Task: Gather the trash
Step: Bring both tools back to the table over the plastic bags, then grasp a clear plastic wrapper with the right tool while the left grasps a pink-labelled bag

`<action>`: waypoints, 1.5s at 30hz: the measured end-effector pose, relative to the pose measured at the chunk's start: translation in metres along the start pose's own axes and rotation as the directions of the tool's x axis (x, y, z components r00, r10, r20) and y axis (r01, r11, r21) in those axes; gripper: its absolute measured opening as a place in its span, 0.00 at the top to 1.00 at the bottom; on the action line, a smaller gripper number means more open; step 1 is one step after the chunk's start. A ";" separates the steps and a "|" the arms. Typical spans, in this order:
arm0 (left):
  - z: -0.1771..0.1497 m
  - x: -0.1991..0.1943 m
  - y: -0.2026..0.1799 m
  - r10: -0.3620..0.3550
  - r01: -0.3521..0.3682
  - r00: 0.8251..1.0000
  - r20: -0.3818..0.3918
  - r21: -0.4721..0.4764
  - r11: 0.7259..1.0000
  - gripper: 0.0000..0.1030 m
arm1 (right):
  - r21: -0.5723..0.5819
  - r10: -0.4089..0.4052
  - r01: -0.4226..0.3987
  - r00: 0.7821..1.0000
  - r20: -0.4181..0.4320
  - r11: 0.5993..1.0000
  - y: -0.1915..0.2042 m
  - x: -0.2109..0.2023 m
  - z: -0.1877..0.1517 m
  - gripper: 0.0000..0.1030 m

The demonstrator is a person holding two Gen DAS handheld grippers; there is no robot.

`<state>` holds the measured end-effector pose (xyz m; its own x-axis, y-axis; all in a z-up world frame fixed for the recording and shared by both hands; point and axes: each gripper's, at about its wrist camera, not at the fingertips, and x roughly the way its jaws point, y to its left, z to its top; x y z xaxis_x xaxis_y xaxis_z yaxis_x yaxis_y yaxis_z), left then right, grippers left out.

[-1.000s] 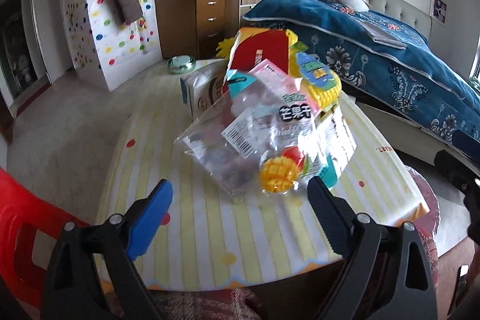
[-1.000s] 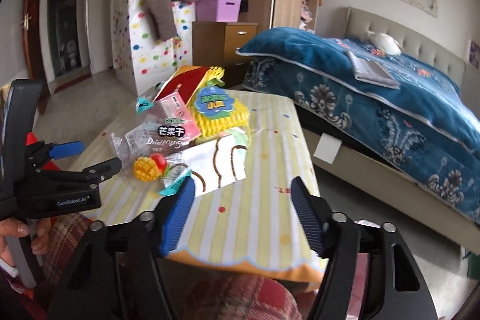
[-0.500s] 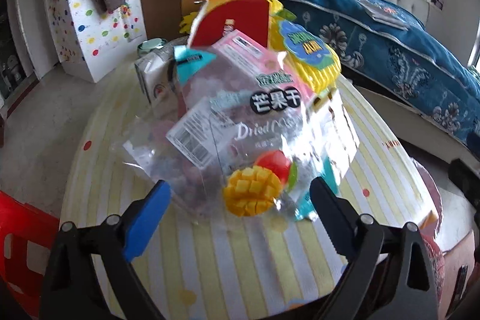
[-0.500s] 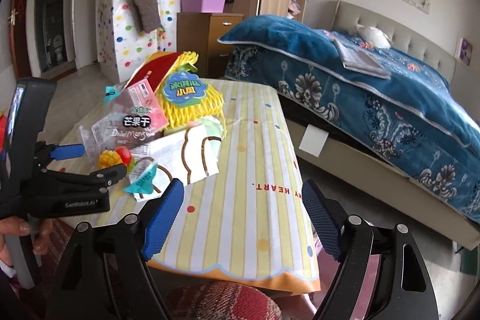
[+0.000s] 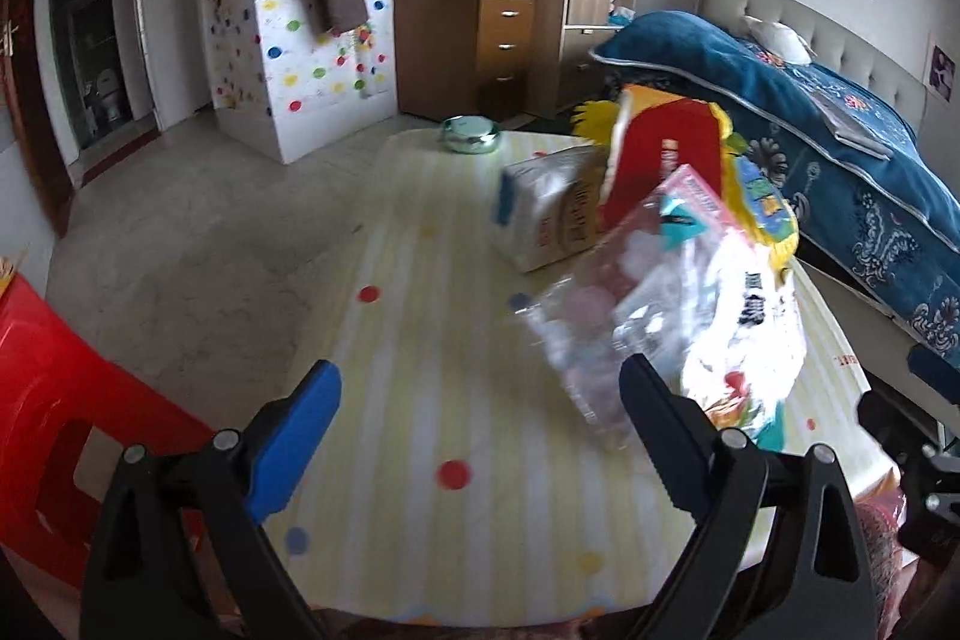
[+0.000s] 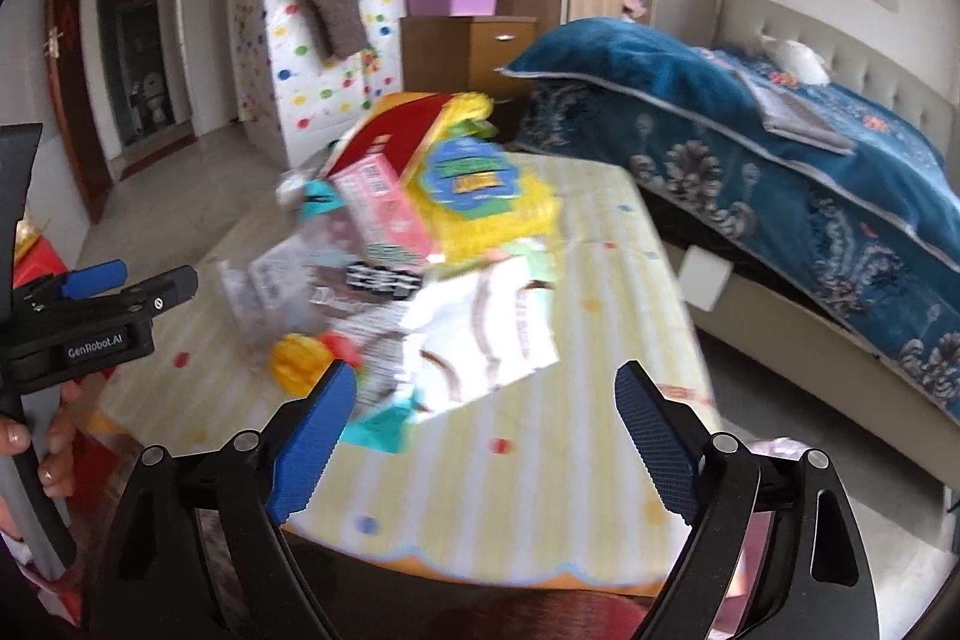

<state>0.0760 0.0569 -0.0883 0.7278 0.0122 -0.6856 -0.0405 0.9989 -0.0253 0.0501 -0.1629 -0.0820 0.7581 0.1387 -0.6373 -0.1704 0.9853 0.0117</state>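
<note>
While both cameras look down at the striped table (image 5: 420, 400), one heap of trash lies on it, and everything can be placed from the clear mango bag (image 6: 312, 292) at the heap's near edge. Counting left to right in the left wrist view: one red stool (image 5: 54, 400) off the table's left side, one green tin (image 5: 471, 142) at the table's far end, one tissue pack (image 5: 549, 214) behind the mango bag (image 5: 708, 334), one red packet (image 5: 666, 160) standing further back, one pink wrapper (image 5: 702, 196) leaning on the bag, one yellow foam net (image 5: 762, 208) to its right. In the right wrist view one white wrapper (image 6: 480, 328) lies just right of the bag.

Two tongs are in play. The left tongs (image 5: 480, 418) stand wide open over bare cloth, gripping nothing; the mango bag sits by their right finger, mostly outside the gap. The right tongs (image 6: 486, 430) are opening, nothing pressed between them; the bag lies just beyond their left finger, the white wrapper beyond the gap
</note>
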 end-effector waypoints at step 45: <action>-0.004 0.017 0.011 -0.031 0.032 0.999 -0.040 0.018 0.999 0.11 | 0.013 0.167 -0.167 0.986 -0.022 0.986 0.024 0.021 -0.007 0.97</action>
<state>0.0848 0.0683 -0.1035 0.7005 -0.0207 -0.7134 -0.0054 0.9994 -0.0343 0.0578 -0.1368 -0.1001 0.7046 0.2993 -0.6434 -0.2867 0.9495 0.1277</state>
